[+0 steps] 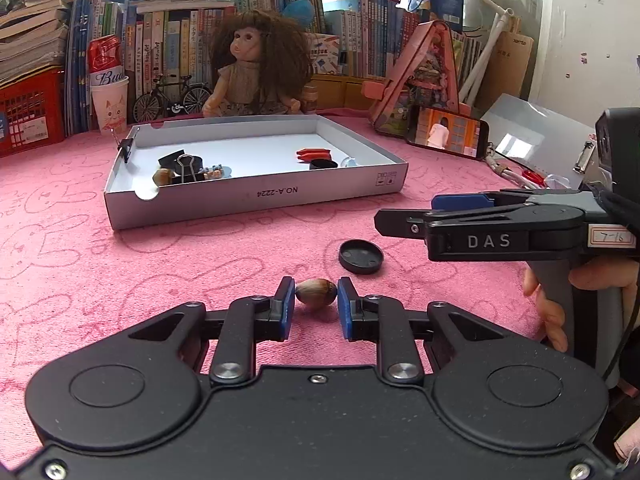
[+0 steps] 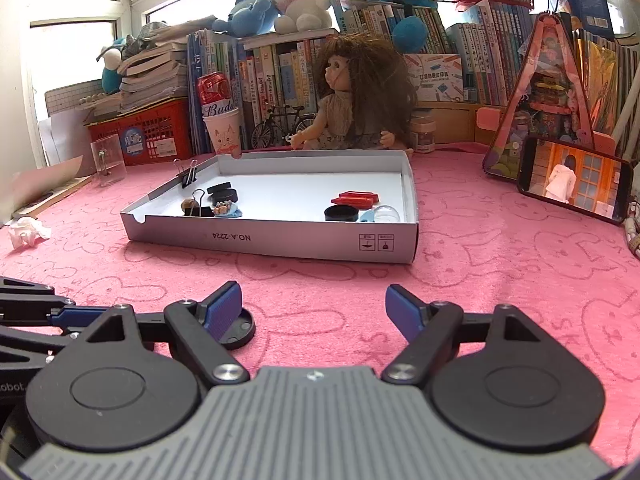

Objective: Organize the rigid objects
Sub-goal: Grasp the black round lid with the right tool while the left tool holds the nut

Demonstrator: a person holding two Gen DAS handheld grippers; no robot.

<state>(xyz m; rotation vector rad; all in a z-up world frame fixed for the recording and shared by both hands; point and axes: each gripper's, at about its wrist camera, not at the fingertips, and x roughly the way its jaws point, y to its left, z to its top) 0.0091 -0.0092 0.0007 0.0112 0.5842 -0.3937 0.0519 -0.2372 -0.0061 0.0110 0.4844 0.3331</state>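
Note:
A brown nut (image 1: 316,293) lies on the pink cloth between the blue pads of my left gripper (image 1: 316,300), which touch both its sides. A black round lid (image 1: 361,256) lies just beyond it; in the right wrist view the lid (image 2: 240,330) sits partly behind my right gripper's left finger. My right gripper (image 2: 314,312) is open and empty, hovering over the cloth; it shows from the side in the left wrist view (image 1: 404,216). The white box (image 1: 256,196) holds binder clips (image 1: 188,168), another nut (image 1: 162,177), black lids (image 2: 340,213), and a red piece (image 2: 356,199).
A doll (image 1: 256,68) sits behind the box. A phone (image 2: 572,178) leans at the right, against a pink triangular case (image 2: 548,92). A clear cup (image 2: 108,160), a red basket (image 2: 144,136) and books stand at the back. A crumpled tissue (image 2: 28,232) lies at left.

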